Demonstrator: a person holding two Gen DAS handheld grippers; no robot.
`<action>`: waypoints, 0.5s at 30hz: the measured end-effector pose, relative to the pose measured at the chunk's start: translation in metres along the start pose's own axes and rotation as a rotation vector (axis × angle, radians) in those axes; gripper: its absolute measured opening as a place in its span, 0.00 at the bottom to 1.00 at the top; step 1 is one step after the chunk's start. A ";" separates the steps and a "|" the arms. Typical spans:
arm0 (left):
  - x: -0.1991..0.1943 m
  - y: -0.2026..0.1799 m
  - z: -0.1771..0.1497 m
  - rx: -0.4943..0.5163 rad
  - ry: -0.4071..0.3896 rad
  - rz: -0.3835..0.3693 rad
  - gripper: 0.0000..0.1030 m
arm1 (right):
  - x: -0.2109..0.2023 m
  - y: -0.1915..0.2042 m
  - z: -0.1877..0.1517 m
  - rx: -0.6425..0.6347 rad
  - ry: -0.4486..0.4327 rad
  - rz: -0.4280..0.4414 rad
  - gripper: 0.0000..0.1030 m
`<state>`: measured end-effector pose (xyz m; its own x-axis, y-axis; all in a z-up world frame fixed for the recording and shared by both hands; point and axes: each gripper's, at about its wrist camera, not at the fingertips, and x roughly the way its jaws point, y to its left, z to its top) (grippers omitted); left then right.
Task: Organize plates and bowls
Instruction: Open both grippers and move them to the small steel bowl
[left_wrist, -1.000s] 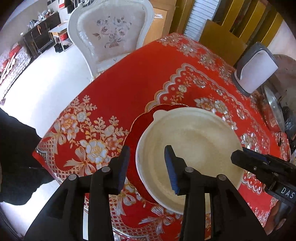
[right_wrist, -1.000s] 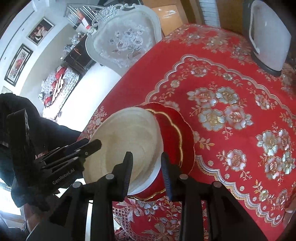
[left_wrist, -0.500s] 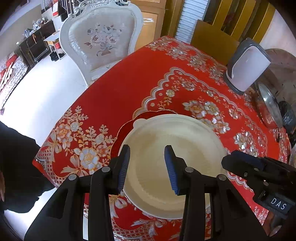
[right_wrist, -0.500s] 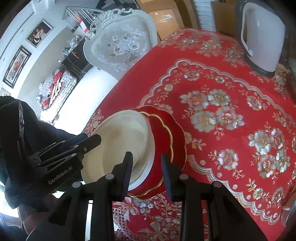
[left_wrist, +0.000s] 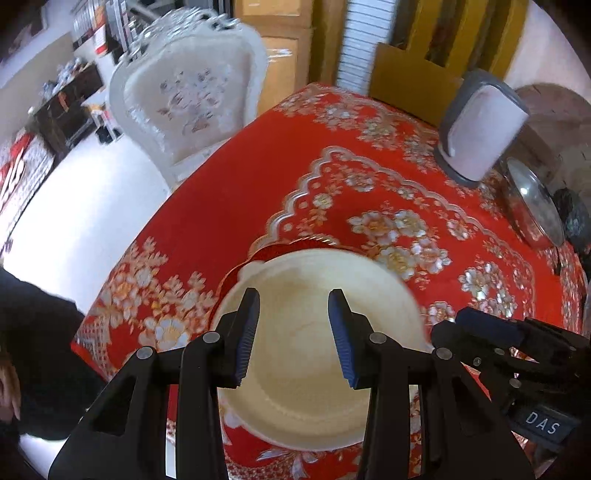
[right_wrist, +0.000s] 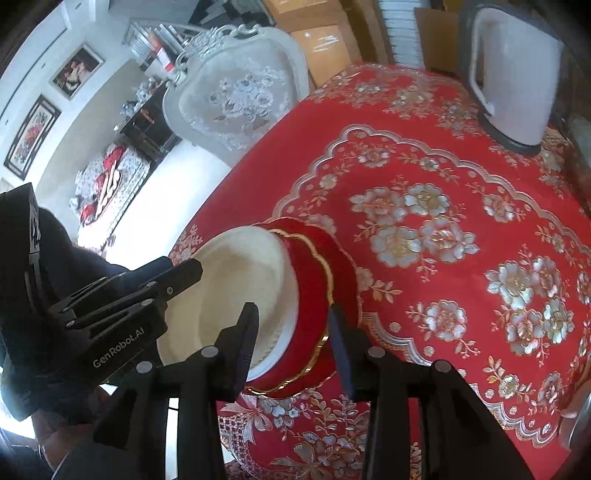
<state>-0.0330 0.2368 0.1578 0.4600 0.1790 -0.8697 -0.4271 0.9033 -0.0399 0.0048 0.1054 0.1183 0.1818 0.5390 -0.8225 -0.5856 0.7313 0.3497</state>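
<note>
A cream plate lies on a red plate with a gold scalloped rim, near the table's corner. Only a thin strip of the red plate shows in the left wrist view. My left gripper hovers above the cream plate, open, with nothing between its fingers. From the right wrist view, the left gripper sits over the plate's left side. My right gripper straddles the right rims of both plates. Its jaws are opening and the pads stand off the rims. The right gripper also shows at the cream plate's right edge.
A red floral tablecloth covers the table. A white kettle stands at the far right, with a metal lid beside it. An ornate white chair stands behind the table's far edge. A person's dark sleeve is at the left.
The left gripper has drawn back and upward, so the plates now sit lower in its view. The right gripper's jaws have spread wider around the plate rims.
</note>
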 end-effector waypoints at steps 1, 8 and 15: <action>-0.001 -0.005 0.002 0.012 -0.004 -0.008 0.37 | -0.004 -0.008 -0.002 0.024 -0.007 -0.005 0.38; 0.002 -0.066 0.007 0.142 -0.011 -0.063 0.37 | -0.032 -0.062 -0.018 0.168 -0.042 -0.055 0.38; 0.006 -0.131 -0.002 0.229 0.009 -0.119 0.37 | -0.059 -0.107 -0.039 0.246 -0.062 -0.088 0.38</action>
<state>0.0242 0.1188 0.1566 0.4888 0.0637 -0.8701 -0.1826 0.9827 -0.0306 0.0264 -0.0213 0.1120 0.2757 0.4879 -0.8282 -0.3571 0.8519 0.3830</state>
